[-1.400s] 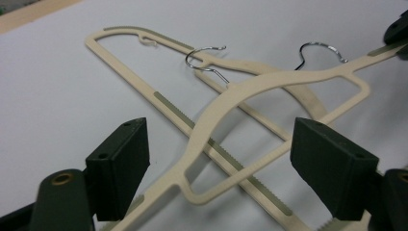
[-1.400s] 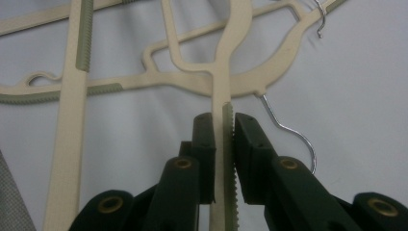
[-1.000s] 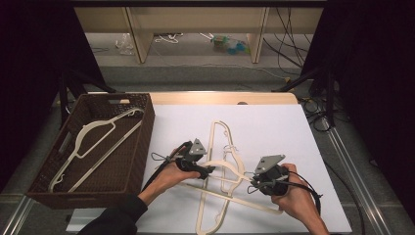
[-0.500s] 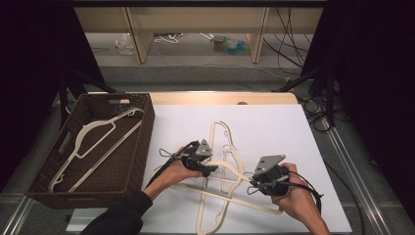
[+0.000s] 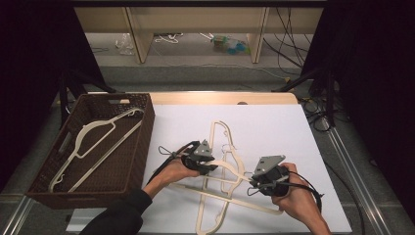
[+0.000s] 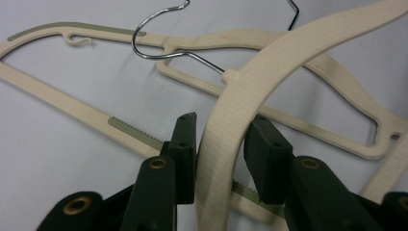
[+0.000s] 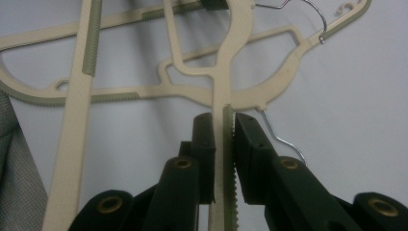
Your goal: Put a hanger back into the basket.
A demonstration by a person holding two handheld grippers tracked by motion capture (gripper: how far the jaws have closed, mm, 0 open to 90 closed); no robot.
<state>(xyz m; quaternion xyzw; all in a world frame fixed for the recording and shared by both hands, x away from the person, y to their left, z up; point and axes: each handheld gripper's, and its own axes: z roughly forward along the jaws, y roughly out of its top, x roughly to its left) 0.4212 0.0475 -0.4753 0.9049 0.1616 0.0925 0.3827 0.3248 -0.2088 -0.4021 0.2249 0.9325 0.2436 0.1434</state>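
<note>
My left gripper (image 5: 214, 167) had just been closing around the curved shoulder of the upper cream plastic coat hanger with a wire hook (image 6: 250, 82); one pad touched the arm while the other stood slightly clear, so the grip was not yet complete. My right gripper (image 5: 254, 183) was clamped on the thin ribbed arm of that same hanger (image 7: 226, 144), pads pressed on both faces. The hanger lay crossed over a second cream plastic hanger (image 5: 215, 210) on the white table sheet (image 5: 274, 127), beside the brown wicker basket (image 5: 142, 142) containing a third cream hanger (image 5: 93, 142).
</note>
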